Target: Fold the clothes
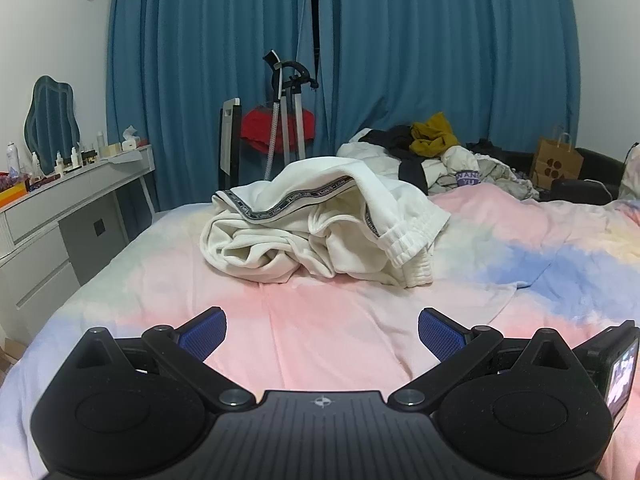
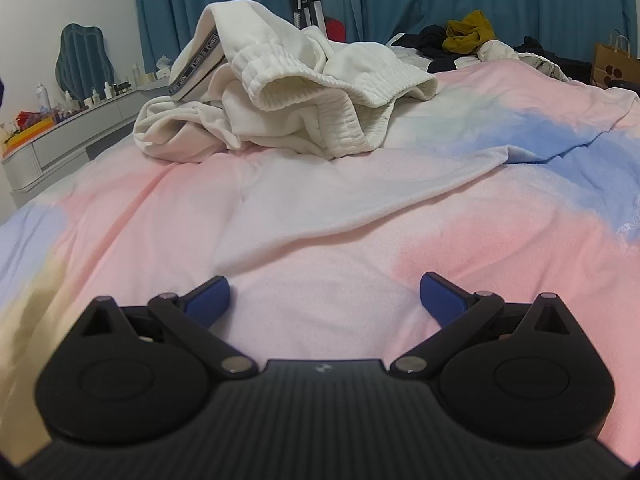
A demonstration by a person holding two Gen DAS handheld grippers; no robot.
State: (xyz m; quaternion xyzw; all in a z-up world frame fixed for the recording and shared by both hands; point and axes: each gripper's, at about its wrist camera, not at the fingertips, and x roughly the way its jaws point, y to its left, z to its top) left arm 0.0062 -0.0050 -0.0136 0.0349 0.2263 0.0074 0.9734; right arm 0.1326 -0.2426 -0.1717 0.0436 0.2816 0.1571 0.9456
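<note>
A crumpled pair of white sweatpants (image 1: 320, 228) with a grey lettered side stripe and ribbed waistband lies in a heap on the pastel bed cover (image 1: 312, 328). It also shows in the right wrist view (image 2: 288, 92), waistband facing me. My left gripper (image 1: 322, 334) is open and empty, well short of the sweatpants. My right gripper (image 2: 324, 300) is open and empty, low over the bed cover (image 2: 320, 216), also short of the sweatpants.
A pile of other clothes (image 1: 440, 152) lies at the far right of the bed, with a paper bag (image 1: 556, 162) beyond. A grey dresser (image 1: 60, 216) with bottles stands left. A garment steamer (image 1: 286, 112) and blue curtains (image 1: 400, 52) are behind.
</note>
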